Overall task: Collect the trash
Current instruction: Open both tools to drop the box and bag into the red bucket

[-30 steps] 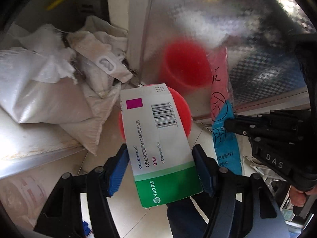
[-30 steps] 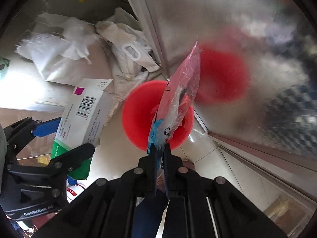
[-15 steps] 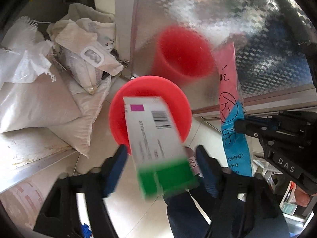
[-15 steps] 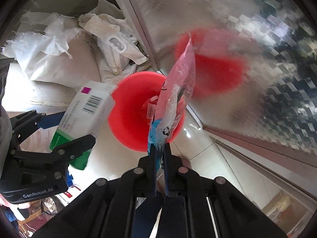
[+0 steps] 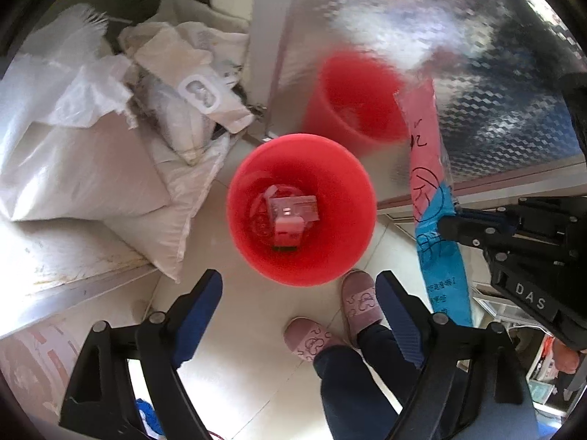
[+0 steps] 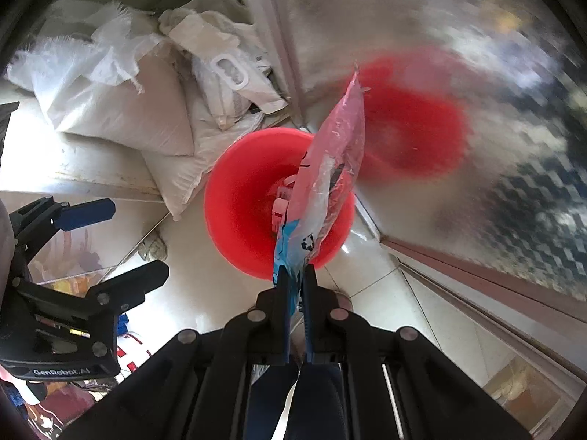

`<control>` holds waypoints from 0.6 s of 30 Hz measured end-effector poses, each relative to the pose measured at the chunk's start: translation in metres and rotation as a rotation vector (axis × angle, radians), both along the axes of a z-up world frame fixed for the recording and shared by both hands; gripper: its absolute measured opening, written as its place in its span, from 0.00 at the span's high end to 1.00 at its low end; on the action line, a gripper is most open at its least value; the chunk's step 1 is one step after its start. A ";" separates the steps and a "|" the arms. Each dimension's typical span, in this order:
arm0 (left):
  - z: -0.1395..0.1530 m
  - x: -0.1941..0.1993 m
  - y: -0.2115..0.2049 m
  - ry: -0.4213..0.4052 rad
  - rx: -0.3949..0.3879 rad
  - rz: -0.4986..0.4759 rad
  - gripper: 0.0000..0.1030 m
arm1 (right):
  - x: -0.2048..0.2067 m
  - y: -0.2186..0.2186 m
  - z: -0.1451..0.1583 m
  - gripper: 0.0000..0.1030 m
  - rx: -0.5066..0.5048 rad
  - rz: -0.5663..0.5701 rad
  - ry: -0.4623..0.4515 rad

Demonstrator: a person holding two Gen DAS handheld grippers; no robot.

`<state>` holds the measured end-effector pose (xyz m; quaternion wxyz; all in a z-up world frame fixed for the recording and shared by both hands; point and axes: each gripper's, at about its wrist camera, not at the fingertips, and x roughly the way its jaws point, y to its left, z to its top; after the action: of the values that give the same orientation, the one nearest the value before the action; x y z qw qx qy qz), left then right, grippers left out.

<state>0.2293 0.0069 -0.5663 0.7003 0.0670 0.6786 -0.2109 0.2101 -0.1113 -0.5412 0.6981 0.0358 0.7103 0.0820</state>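
Note:
A red bin (image 5: 256,168) stands on the tiled floor below both grippers, also in the right wrist view (image 6: 234,227). A medicine box (image 5: 290,216) lies at its bottom among other scraps. My left gripper (image 5: 299,293) is open and empty above the bin's near rim; it shows at the left of the right wrist view (image 6: 121,238). My right gripper (image 6: 295,275) is shut on a pink and blue plastic wrapper (image 6: 326,183) that stands up over the bin. In the left wrist view the wrapper (image 5: 429,190) hangs to the right of the bin.
White woven sacks (image 5: 91,161) are piled left of the bin. A shiny patterned metal wall (image 5: 458,55) rises behind it and mirrors the bin. The person's pink slippers (image 5: 330,315) stand just in front of the bin.
The left gripper opened and let go of the medicine box, which fell into the red bin. The right gripper kept its hold on the wrapper.

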 end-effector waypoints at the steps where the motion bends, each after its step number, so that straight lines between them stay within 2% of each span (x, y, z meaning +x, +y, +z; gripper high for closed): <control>1: 0.000 0.001 0.003 -0.005 0.007 0.006 0.18 | 0.000 0.002 0.001 0.95 0.001 0.009 0.000; 18: -0.010 0.008 0.040 0.000 0.028 0.115 0.18 | 0.011 0.039 -0.009 0.95 -0.008 0.135 0.007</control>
<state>0.2373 0.0468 -0.5762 0.7104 0.0378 0.6841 -0.1608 0.2209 -0.0726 -0.5500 0.6887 -0.0148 0.7139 0.1259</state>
